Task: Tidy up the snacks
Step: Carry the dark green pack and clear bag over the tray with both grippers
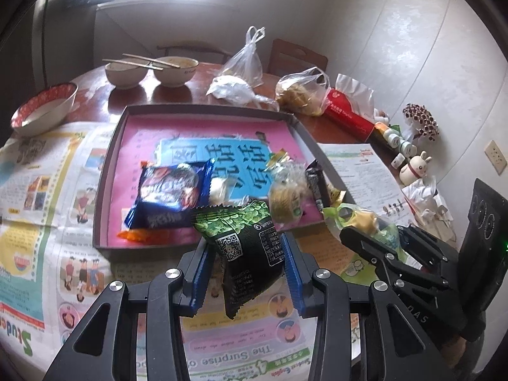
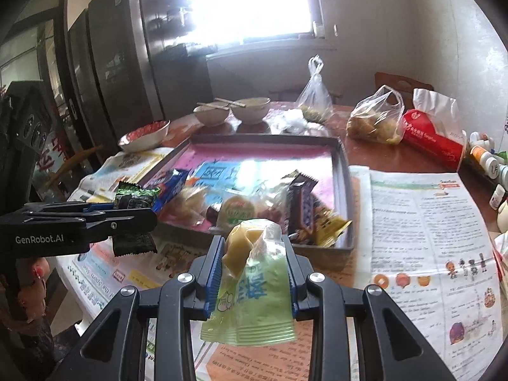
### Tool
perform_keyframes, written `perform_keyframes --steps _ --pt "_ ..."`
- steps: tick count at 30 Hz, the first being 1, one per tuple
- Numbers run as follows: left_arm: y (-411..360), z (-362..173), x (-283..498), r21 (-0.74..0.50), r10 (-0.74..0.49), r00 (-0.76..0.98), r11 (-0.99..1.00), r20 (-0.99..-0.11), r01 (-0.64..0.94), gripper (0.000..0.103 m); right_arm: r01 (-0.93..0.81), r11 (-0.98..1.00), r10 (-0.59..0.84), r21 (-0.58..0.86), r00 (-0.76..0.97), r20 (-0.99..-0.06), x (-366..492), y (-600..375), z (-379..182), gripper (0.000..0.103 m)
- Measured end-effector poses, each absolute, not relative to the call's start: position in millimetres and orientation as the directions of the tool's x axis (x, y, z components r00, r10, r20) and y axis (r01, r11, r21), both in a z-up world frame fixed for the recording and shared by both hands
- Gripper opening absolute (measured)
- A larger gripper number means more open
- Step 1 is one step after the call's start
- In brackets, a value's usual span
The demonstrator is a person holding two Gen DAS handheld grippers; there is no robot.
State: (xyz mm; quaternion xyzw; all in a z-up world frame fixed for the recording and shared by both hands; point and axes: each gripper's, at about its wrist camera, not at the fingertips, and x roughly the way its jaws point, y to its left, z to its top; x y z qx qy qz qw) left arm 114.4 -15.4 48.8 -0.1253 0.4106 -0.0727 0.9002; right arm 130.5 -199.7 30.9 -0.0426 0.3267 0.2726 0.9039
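Left wrist: green-black packet pinched inside left claw.

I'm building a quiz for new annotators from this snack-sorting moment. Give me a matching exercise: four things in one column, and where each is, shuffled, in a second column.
Things:
1. green-and-black snack packet
2. pale green snack packet
3. blue snack packet
4. chopsticks

Places:
A. lying inside the tray
B. resting across the two pale bowls at the far side of the table
C. pinched in the right gripper, just short of the tray's near edge
D. pinched in the left gripper, above the newspaper

Pairs: 1-D, 2-C, 3-A, 4-B
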Motion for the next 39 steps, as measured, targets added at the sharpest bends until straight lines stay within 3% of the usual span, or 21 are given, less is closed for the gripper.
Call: perform_keyframes --steps 24,39 --pt "-29.3 51.2 171.1 -0.284 -0.259 0.66 0.956 -0.706 0.072 0.043 -0.401 0.905 0.405 0.14 0.713 -0.572 172.7 -230.5 47.5 0.034" --pt "-30.7 39.5 204.4 -0.301 -0.283 0.61 0.951 -0.74 0.075 0.043 -0.353 0.924 0.366 0.146 0.706 -0.606 204.8 -229.7 43.5 0.034"
